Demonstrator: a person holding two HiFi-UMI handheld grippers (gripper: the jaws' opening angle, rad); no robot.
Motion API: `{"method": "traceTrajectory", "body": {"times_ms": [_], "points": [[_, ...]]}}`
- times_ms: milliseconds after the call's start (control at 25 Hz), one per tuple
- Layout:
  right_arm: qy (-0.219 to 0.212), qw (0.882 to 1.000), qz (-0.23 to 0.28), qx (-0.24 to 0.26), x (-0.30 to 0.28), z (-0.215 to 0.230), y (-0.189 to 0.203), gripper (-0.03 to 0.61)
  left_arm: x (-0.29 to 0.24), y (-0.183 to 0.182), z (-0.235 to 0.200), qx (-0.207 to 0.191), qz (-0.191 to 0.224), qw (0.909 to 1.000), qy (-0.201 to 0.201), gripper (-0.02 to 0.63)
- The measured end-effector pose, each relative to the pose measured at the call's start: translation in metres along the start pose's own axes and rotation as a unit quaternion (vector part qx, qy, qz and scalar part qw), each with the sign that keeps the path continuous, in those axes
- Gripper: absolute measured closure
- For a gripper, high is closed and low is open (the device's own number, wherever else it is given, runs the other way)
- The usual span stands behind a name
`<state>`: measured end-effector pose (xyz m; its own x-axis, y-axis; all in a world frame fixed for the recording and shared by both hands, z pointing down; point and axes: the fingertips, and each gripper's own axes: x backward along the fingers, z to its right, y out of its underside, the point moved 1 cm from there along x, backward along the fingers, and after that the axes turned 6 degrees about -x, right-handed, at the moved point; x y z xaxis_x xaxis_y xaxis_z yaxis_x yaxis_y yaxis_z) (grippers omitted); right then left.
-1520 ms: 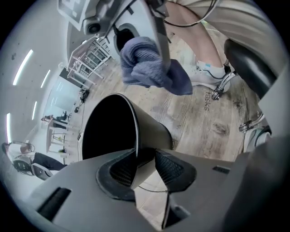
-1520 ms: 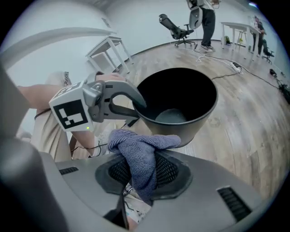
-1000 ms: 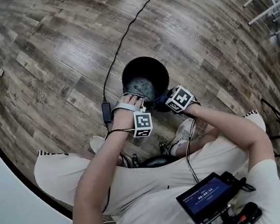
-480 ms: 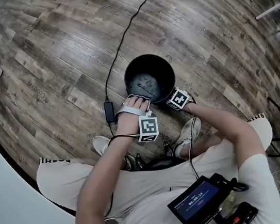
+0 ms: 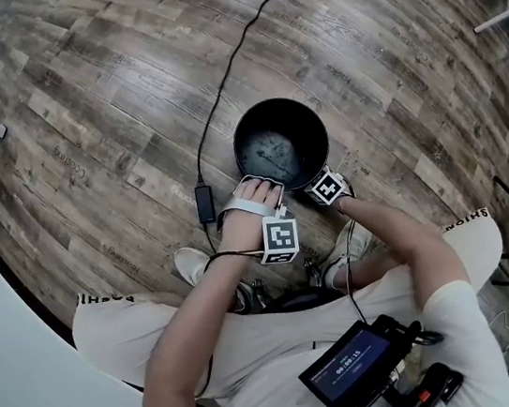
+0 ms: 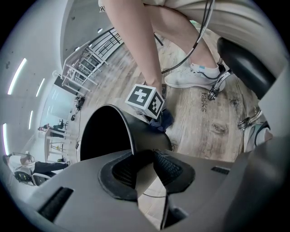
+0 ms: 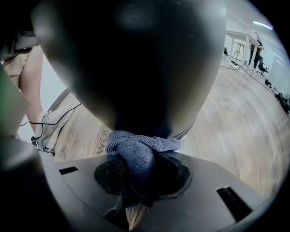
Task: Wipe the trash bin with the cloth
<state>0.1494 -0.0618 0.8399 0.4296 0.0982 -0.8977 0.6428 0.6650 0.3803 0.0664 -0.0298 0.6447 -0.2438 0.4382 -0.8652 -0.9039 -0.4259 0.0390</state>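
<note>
Fingers [image 7: 110,173] clamped: my right gripper [image 7: 140,181] on blue microfibre cloth [image 7: 138,152] at black round plastic bin [image 5: 276,109]'s 5 o'clock; left gripper [image 6: 146,170] on its rim.

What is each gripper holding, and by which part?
Left gripper: jaws clamp the trash bin by its near rim. Right gripper: jaws grip the cloth by a bunched fold, against the bin's outer wall.

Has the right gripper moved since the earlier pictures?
Yes: the right gripper has sunk below the rim of the trash bin, along its wall, holding the cloth.
</note>
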Motion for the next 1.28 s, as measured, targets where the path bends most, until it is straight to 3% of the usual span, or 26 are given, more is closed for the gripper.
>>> {"method": "traceTrajectory", "body": {"times_ms": [120,240,360,560,840,1120,1280], "points": [[0.004,0.999,-0.035,-0.007,0.006,0.002,0.003,0.479,-0.001,-0.003,0.0,0.003,0.005,1.0,0.002,0.499],[0.025,0.993,-0.058,-0.096,0.038,-0.002,0.008,0.479,-0.003,-0.008,-0.001,0.011,0.004,0.9999,-0.003,0.499],[-0.018,0.983,-0.033,-0.177,0.084,-0.033,-0.01,0.479,-0.003,-0.006,0.0,0.013,0.001,0.9999,-0.01,0.499],[-0.026,0.986,0.0,-0.165,0.153,-0.062,-0.039,0.479,-0.001,-0.007,0.004,0.028,0.002,0.9996,-0.008,0.463],[-0.051,0.979,0.056,-0.191,0.215,-0.095,-0.071,0.479,0.003,0.009,0.008,0.045,-0.01,0.9989,-0.011,0.449],[-0.008,0.989,0.056,-0.136,0.213,-0.076,-0.082,0.479,0.006,0.004,0.01,0.02,-0.011,0.9996,-0.015,0.5],[0.014,1.0,0.009,-0.021,0.193,-0.068,-0.075,0.479,0.007,0.003,0.01,0.019,-0.009,0.9997,-0.011,0.503]]}}
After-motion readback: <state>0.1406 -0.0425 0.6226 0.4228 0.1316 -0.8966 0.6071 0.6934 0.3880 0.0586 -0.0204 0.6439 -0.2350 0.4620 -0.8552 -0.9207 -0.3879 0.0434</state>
